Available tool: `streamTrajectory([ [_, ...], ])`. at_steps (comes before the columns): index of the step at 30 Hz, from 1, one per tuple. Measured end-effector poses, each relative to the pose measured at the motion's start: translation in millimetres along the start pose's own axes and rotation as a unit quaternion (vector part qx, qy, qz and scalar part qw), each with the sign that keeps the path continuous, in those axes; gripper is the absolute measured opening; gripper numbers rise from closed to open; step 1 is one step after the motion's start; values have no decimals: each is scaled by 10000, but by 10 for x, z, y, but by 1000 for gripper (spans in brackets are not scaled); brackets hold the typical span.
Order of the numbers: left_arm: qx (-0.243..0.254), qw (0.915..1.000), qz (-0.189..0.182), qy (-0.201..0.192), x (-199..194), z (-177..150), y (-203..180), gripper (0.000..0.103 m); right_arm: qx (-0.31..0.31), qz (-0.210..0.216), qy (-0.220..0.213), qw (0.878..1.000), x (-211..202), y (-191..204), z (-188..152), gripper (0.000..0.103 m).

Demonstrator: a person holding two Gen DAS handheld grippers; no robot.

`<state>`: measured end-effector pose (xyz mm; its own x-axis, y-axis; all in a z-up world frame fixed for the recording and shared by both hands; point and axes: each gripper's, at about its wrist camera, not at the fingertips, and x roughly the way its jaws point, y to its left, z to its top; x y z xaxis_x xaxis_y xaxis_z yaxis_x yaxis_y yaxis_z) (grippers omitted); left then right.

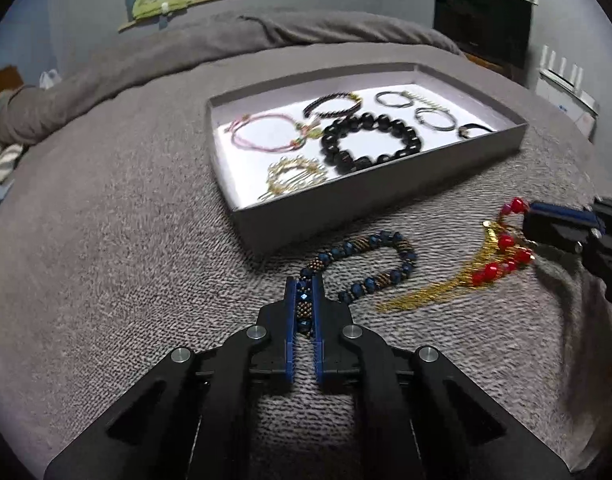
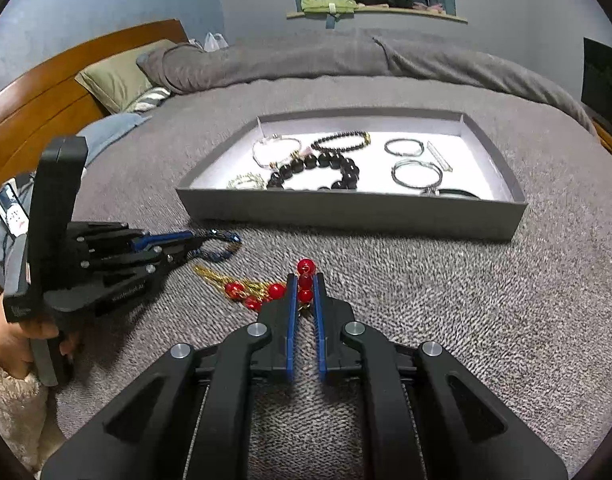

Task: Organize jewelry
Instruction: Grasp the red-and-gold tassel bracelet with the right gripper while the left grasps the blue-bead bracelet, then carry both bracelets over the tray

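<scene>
Left gripper clamped on blue-and-bronze beaded bracelet, beads pinched between blue fingers, loop lying on grey bedspread beyond the tips. Right gripper clamped on red-bead gold-chain necklace, just before grey cardboard tray.

Both grippers: black plastic linkage bodies, angular cut-out arms, round silver pivot screws at the joints. Left gripper and right gripper each carry two narrow blue finger pads. Left unit shows small white lettering on its side, illegible. Person's left hand wears a cream knit sleeve.
</scene>
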<state>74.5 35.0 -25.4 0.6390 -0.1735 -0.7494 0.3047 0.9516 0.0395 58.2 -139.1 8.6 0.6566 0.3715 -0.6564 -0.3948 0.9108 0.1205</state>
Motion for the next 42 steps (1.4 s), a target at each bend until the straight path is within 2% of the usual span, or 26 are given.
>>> streamTrajectory([
  [6, -79, 9986, -225, -462, -314, 45, -55, 7, -84, -12, -407, 9991, -194, 8, 79, 7],
  [13, -50, 9934, -563, -1001, -678, 179, -207, 7, -34, -103, -793, 9968, -411, -80, 245, 7],
  [16, -99, 9912, -677, -1136, -754, 298, -229, 7, 28, -223, -978, 9950, -490, -177, 372, 8],
  [20, -193, 9892, -586, -1331, -852, 540, -182, 7, 149, -384, -1219, 9917, -565, -350, 616, 8],
  [24, -294, 9862, -616, -1506, -851, 843, -138, 7, 382, -462, -1275, 9900, -521, -580, 838, 8],
  [27, -334, 9852, -628, -1561, -748, 1038, -146, 7, 430, -602, -1308, 9886, -461, -685, 960, 8],
  [32, -338, 9856, -771, -1467, -476, 1191, -199, 7, 425, -574, -1287, 9891, -325, -746, 1063, 8],
  [37, -298, 9861, -1018, -1278, -184, 1204, -254, 7, 389, -316, -1324, 9899, -216, -747, 1058, 8],
  [42, -437, 9865, -1192, -1035, 53, 1165, -201, 7, 312, -65, -1175, 9926, -37, -689, 1048, 8],
])
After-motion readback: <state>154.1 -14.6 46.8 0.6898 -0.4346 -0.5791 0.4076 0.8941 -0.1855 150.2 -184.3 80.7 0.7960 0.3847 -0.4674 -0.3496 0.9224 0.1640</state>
